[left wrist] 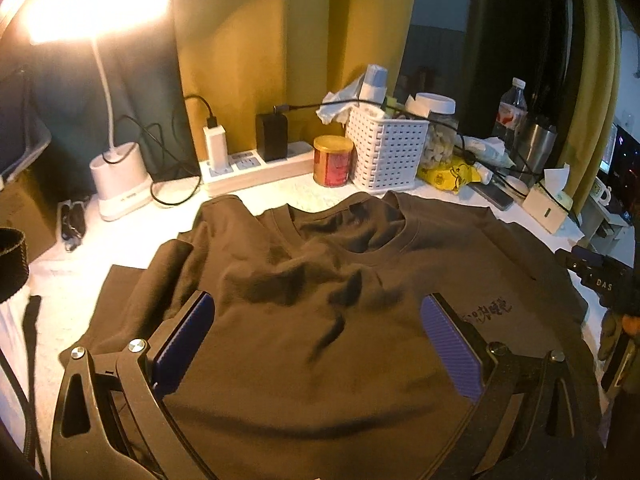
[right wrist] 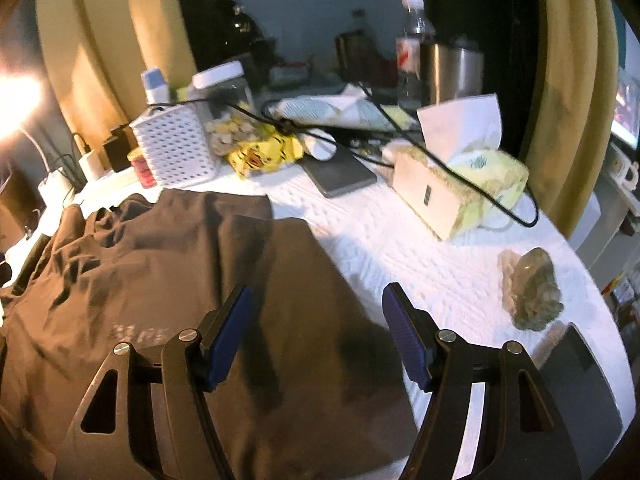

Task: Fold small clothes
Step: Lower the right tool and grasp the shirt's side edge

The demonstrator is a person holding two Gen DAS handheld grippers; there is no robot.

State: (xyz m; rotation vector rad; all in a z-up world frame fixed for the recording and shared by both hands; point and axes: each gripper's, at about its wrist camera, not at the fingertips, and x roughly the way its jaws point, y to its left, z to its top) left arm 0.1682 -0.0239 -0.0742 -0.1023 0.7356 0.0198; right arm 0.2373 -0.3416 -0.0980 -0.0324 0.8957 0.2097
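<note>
A dark brown t-shirt [left wrist: 320, 300] lies spread and wrinkled on the white tabletop, collar toward the far side, small print on its chest. My left gripper [left wrist: 318, 312] is open, jaws wide apart, just above the shirt's middle. The shirt also shows in the right wrist view [right wrist: 192, 280], its right sleeve and side reaching the table's middle. My right gripper [right wrist: 316, 308] is open and empty above the shirt's right edge. The right gripper shows at the right edge of the left wrist view [left wrist: 600, 276].
At the back stand a lit desk lamp [left wrist: 116, 176], a power strip [left wrist: 256, 164], a red tin [left wrist: 333, 160], a white basket [left wrist: 386, 148], a jar [right wrist: 228, 96], a tissue box [right wrist: 460, 188], a phone [right wrist: 340, 172] and cables. A grey lump [right wrist: 534, 288] lies at right.
</note>
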